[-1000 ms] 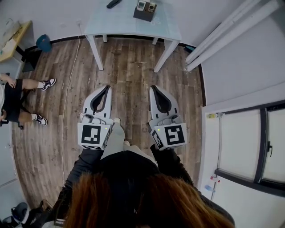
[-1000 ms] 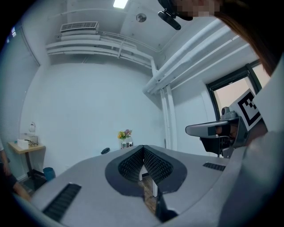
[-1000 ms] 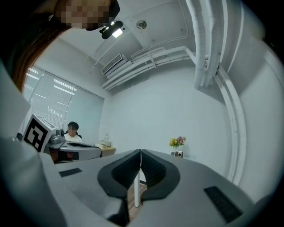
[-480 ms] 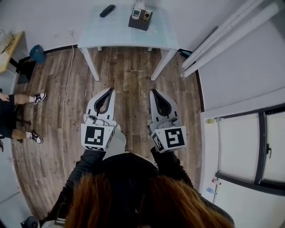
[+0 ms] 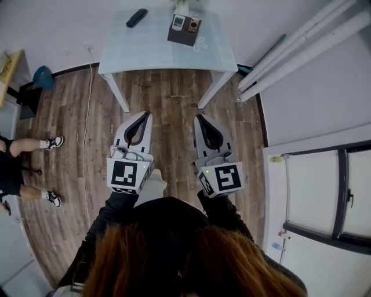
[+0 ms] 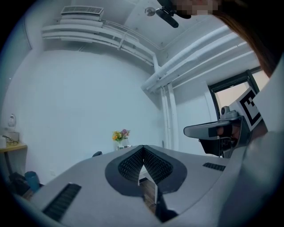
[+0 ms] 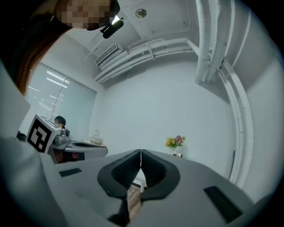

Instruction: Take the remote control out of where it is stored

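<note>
A pale glass-topped table (image 5: 152, 47) stands against the far wall. On it a dark box (image 5: 184, 30) holds a white remote control (image 5: 181, 22) and a second one (image 5: 194, 25) upright. A black remote (image 5: 137, 17) lies flat at the table's back left. My left gripper (image 5: 147, 114) and right gripper (image 5: 197, 117) are held side by side over the wooden floor, short of the table, both pointing level at it. Each is shut with nothing between its jaws, as the left gripper view (image 6: 143, 147) and the right gripper view (image 7: 140, 151) show.
A vase of flowers (image 6: 120, 135) stands at the table's back edge. A seated person's legs (image 5: 26, 154) are at the left, beside a white cable (image 5: 87, 133) on the floor. White pipes (image 5: 301, 43) run along the right wall, with a window (image 5: 324, 191) below.
Both grippers have moved forward over the floor toward the table, still shut. The table and its box now sit lower and larger in the head view.
</note>
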Available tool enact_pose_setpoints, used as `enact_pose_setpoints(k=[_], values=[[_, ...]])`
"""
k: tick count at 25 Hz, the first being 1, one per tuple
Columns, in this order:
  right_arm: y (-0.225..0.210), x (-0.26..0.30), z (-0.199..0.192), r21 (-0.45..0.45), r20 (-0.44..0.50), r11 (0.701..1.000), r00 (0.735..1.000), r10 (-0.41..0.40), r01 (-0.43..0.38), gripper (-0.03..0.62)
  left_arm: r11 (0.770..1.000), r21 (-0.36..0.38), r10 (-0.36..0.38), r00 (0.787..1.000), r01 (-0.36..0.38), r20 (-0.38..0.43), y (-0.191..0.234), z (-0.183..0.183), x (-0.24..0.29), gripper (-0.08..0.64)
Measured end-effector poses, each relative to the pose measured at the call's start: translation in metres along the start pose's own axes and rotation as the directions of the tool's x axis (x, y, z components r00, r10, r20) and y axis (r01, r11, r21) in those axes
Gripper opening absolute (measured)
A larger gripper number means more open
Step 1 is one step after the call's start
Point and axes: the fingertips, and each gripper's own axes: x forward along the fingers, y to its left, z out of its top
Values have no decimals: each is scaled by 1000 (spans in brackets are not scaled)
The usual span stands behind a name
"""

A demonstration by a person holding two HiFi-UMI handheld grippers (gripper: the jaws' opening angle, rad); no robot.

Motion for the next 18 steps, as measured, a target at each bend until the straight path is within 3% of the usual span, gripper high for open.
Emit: enact_pose_setpoints(k=[18], values=[[-14,81,-6,-14,-10,1000,1000,-20,20,15,1000,-15,-26,1000,26,0,57,-10,53,5]])
